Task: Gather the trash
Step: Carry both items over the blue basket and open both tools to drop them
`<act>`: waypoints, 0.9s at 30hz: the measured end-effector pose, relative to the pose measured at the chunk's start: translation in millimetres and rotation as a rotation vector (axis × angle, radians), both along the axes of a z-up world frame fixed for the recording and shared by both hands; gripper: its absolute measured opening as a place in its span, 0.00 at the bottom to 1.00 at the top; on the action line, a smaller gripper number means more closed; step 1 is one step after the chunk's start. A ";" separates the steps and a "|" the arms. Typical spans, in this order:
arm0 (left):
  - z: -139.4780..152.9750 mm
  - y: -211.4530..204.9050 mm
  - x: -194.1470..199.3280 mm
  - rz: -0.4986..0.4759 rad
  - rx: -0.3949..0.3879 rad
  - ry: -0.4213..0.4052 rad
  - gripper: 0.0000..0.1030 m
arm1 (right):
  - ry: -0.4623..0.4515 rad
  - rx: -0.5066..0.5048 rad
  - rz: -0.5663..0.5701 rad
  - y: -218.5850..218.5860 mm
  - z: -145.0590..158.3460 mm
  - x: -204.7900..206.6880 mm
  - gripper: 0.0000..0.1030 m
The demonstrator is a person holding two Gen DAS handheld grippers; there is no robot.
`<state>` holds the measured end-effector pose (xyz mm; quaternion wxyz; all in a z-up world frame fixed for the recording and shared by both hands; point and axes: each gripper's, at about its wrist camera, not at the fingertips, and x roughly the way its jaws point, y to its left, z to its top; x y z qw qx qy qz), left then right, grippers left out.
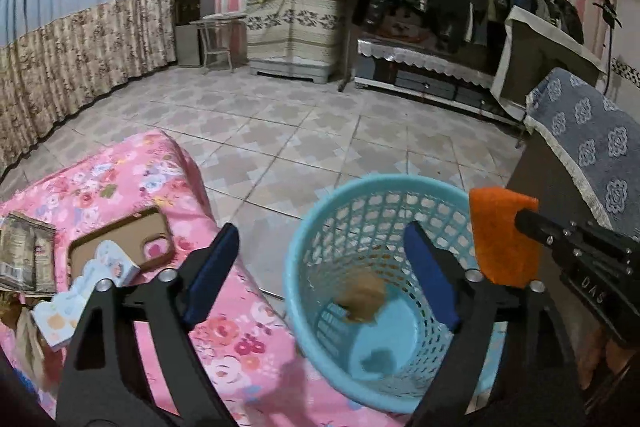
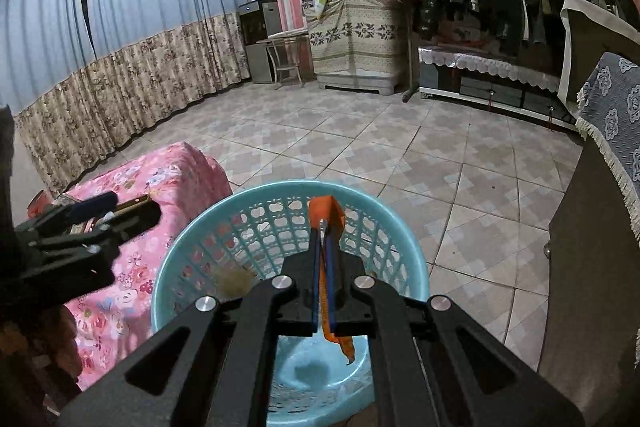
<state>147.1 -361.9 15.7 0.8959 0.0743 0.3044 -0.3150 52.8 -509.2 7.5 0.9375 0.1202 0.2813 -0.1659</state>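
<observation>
Item: round light-blue plastic lattice wastebasket point(image 1: 304, 267), lower centre of both views, standing on the tiled floor just beside a bed draped in pink floral cloth point(image 1: 132, 171). Contents: a blurred brown scrap point(image 1: 362, 297), caught apparently in mid-fall inside the basket in the left wrist view; whether it has touched bottom cannot be told. Left gripper point(image 1: 320, 267): blue-padded jaws spread wide over the basket mouth, nothing between them. Right gripper point(image 2: 323, 251): jaws pressed together on a flat orange wrapper point(image 2: 326, 213), which sticks out past the tips at frame centre and hangs below them over the basket interior; seen also at right in the left wrist view point(image 1: 500, 239). Remaining on the bed, lower left of the left wrist view: a brown phone case point(image 1: 120, 239), a small white printed carton point(image 1: 114, 263), folded printed paper point(image 1: 24, 251); which of these count as trash cannot be told. Risks, as judged: the thin wrapper may cling to a pad on release or drift past the rim onto the tiles if let go too high or off-centre; a gripper brushing the rim could tip the light basket; the phone case could be mistaken for rubbish.
</observation>
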 end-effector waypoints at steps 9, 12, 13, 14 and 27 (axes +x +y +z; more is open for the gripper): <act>15.9 44.6 6.6 0.117 0.033 -0.092 0.93 | 0.005 0.006 0.023 16.9 -9.4 21.8 0.03; 22.0 61.6 6.4 0.149 0.039 -0.115 0.94 | 0.001 -0.005 0.028 23.3 -11.9 25.2 0.03; 23.3 65.5 6.1 0.156 0.037 -0.119 0.94 | 0.004 -0.003 0.026 23.6 -11.7 25.4 0.03; 25.3 72.1 5.8 0.168 0.036 -0.124 0.94 | 0.005 -0.003 0.024 23.6 -11.4 25.3 0.04; 23.0 111.2 6.3 0.224 0.048 -0.109 0.95 | 0.075 -0.007 -0.039 19.1 -29.6 28.4 0.73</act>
